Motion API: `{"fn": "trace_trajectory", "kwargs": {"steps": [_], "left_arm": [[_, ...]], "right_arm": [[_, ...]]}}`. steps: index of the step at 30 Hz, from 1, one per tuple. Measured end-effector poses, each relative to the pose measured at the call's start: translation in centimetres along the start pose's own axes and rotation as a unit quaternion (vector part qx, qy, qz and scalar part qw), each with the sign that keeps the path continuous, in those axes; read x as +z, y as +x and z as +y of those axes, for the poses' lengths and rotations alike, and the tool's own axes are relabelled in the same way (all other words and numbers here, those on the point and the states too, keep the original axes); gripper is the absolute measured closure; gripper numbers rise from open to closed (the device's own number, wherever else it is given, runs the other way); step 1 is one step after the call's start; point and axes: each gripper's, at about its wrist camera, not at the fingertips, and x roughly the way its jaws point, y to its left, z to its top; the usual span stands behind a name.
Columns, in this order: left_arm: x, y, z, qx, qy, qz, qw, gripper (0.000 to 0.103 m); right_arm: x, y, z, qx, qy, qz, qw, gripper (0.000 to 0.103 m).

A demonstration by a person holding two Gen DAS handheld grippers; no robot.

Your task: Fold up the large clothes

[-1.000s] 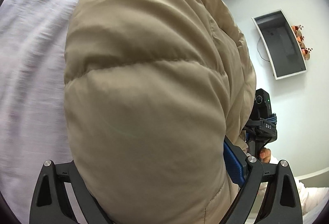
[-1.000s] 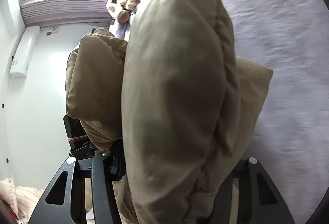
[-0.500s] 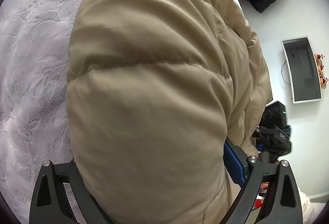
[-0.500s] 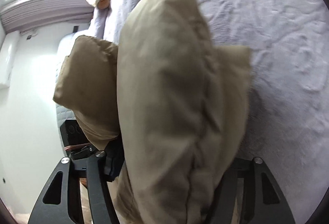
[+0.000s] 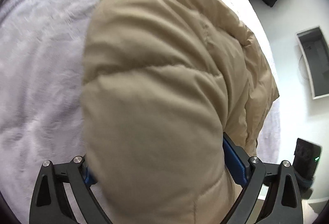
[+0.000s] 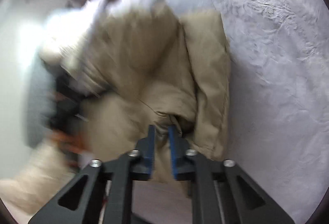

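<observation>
Soft, even daylight is filling both views. Fisheye distortion is bending the edges into a dark circular rim. In the right wrist view, motion blur is smearing the left half, and glare is washing out the wall. In the left wrist view, the bedspread is streaking and overexposing slightly, while the beige jacket is shading itself underneath.

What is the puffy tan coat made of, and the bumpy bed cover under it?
The tan coat looks like smooth, matte woven shell over soft filling: stitched lines split it into puffed sections. The bed cover looks like pale plush fabric, its surface pressed into swirly raised patterns.
</observation>
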Motion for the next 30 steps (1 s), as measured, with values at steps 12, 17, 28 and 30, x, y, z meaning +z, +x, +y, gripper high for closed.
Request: {"fn": "trace_trajectory", "kwargs": {"steps": [12, 17, 28, 30], "left_arm": [[-4.7, -5.1, -5.7, 0.093, 0.069, -0.071, 0.9907, 0.005], [-7.1, -2.5, -4.1, 0.153, 0.106, -0.066, 0.9803, 0.005], [-6.6, -1.5, -2.5, 0.153, 0.075, -0.051, 0.9840, 0.004], [-6.7, -1.6, -2.6, 0.153, 0.073, -0.050, 0.9843, 0.004]], "right_arm": [[-2.9, 5.3, -4.8, -0.027, 0.081, 0.036, 0.996, 0.101], [-2.0, 0.4, -3.0, -0.022, 0.071, -0.004, 0.997, 0.101], [5.7, -1.9, 2.7, -0.038, -0.008, -0.124, 0.991, 0.101], [5.7, 2.0, 2.0, -0.080, 0.002, -0.081, 0.993, 0.101]]}}
